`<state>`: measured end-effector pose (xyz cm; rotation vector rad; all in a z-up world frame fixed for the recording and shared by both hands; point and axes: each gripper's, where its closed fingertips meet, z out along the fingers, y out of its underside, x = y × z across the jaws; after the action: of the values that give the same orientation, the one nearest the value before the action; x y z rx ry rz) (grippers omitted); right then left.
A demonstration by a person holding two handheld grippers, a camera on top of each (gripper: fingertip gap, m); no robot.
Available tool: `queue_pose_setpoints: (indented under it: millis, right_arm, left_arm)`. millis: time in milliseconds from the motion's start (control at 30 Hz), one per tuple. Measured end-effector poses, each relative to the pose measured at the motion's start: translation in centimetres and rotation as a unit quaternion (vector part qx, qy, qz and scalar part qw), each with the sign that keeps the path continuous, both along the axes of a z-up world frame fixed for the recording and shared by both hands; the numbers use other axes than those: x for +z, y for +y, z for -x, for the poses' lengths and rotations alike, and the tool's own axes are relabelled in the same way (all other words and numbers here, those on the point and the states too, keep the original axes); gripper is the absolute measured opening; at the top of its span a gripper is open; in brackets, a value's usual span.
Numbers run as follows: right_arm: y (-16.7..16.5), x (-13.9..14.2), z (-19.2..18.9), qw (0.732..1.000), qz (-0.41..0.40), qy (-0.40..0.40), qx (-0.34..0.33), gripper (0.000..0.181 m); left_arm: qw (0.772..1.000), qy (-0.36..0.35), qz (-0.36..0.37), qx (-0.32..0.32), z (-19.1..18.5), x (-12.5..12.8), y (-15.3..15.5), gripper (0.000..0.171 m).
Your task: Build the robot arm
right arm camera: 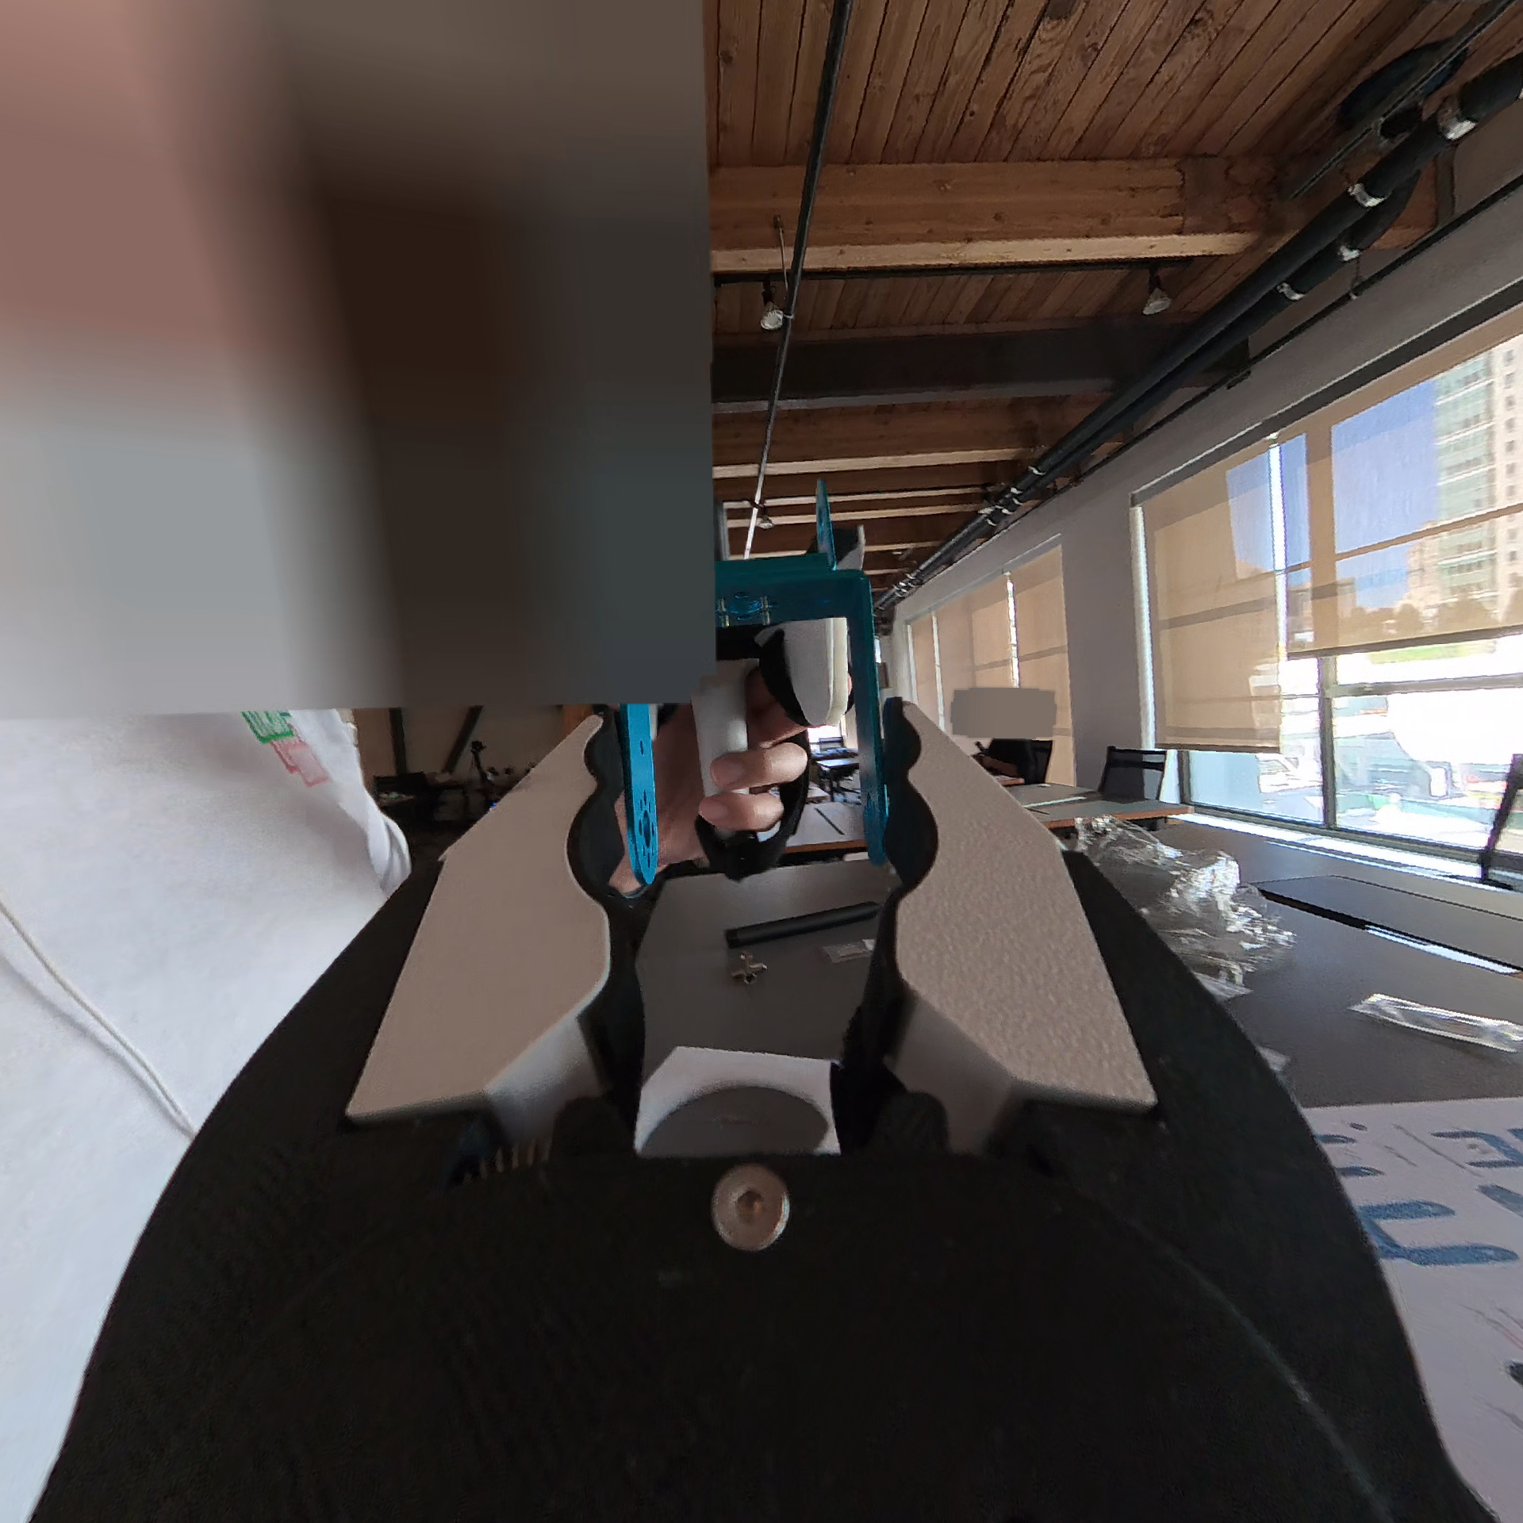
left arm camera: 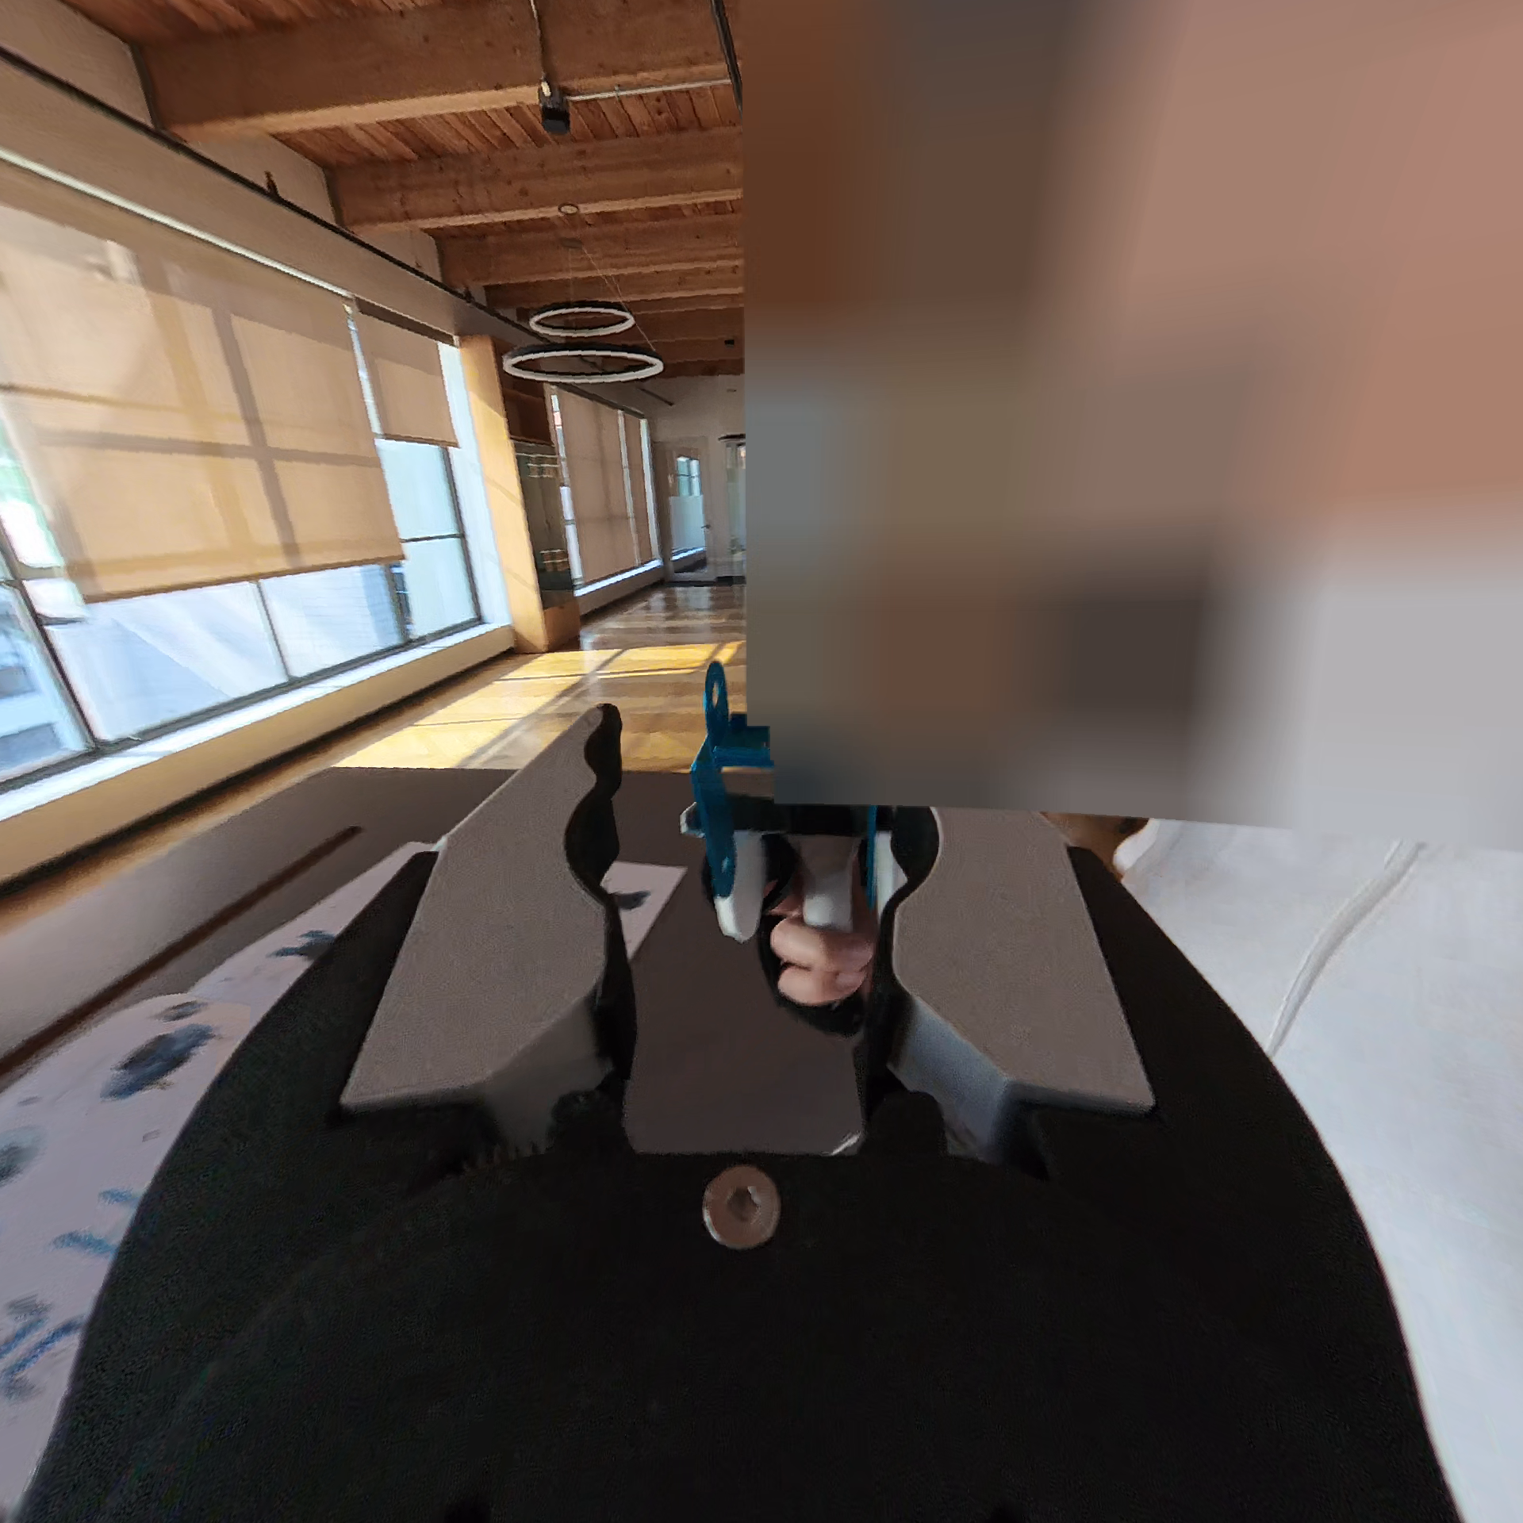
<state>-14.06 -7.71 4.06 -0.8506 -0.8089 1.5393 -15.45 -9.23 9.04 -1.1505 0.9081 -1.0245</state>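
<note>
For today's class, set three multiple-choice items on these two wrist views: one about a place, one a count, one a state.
1. Where does the black cylinder lie?
A. on the dark table
B. on the wooden floor
C. in a hand

2. How many ring lights hang from the ceiling in the left wrist view?
A. one
B. two
C. four

3. How do the left tongs stand?
A. shut on a sheet of paper
B. open
C. shut on nothing

Answers: 1 A, it rests flat on the tabletop beyond the fingers. 2 B, one ring hangs above the other. 3 B, a wide gap separates the two fingers.
</note>
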Motion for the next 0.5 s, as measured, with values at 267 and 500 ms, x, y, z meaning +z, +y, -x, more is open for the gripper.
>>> queue_pose_setpoints:
  millis: [267, 500]
  right_arm:
    - [-0.6, 1.8, -0.7, 0.994, 0.031, 0.029, 0.096, 0.062]
    - [-2.0, 3.1, 0.2, 0.99, 0.017, 0.025, 0.136, 0.062]
  left_arm:
    - [0.909, 0.245, -0.288, 0.173, 0.9, -0.2, -0.6, 0.044]
    - [0.783, 0.316, -0.486, 0.227, -1.5, 0.7, -1.5, 0.026]
